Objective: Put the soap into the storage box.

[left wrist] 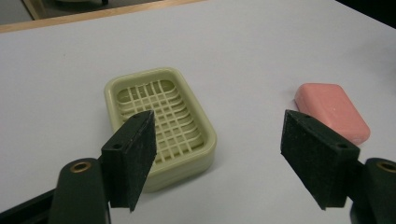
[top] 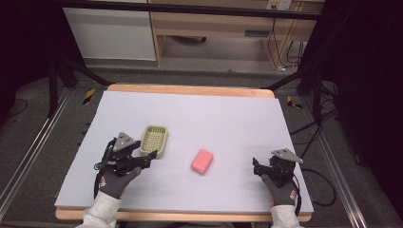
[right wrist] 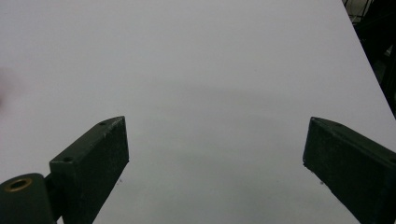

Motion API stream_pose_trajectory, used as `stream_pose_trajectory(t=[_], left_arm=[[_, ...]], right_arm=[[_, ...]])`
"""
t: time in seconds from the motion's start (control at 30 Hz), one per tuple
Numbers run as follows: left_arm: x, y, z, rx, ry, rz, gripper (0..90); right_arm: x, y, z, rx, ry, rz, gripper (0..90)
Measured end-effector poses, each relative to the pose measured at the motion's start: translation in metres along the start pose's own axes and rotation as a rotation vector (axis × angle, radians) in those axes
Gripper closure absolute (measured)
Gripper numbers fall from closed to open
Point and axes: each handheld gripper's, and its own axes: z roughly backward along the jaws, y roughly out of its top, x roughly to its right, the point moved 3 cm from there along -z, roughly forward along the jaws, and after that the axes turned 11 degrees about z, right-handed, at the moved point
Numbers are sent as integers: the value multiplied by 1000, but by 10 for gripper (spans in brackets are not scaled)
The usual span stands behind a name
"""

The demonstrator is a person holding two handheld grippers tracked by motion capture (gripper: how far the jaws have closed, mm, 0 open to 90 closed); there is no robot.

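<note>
A pale yellow-green soap dish point(top: 154, 140) with a slotted grid floor lies empty on the left half of the white table top point(top: 214, 118). A pink bar of soap point(top: 202, 161) lies flat on the table to its right, apart from it. My left gripper point(top: 148, 159) is open just in front of the dish's near end. In the left gripper view, the soap dish point(left wrist: 161, 121) shows beyond the left jaw, the soap point(left wrist: 332, 111) beyond the right jaw, and my left gripper point(left wrist: 217, 158) holds nothing. My right gripper point(top: 256, 167) is open over bare table right of the soap, and my right gripper point(right wrist: 215, 163) is empty.
The table's wooden edge point(top: 190, 89) runs along the far side. Black stand legs point(top: 62, 71) and cables point(top: 309, 128) lie on the floor around the table. A wooden desk point(top: 214, 23) stands farther back.
</note>
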Motion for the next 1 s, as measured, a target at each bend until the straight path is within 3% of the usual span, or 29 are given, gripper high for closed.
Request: stream_pose_trajectory(t=[0.17, 0.67, 1.0], left_arm=[[9, 3, -6, -9, -12, -23, 260], [28, 12, -21, -30, -48, -30, 260], [42, 15, -32, -51, -63, -57, 259]], right_arm=[[1, 0, 0, -1, -3, 0, 71], [2, 1, 1, 6, -2, -10, 70], [3, 1, 1, 4, -7, -16, 67]])
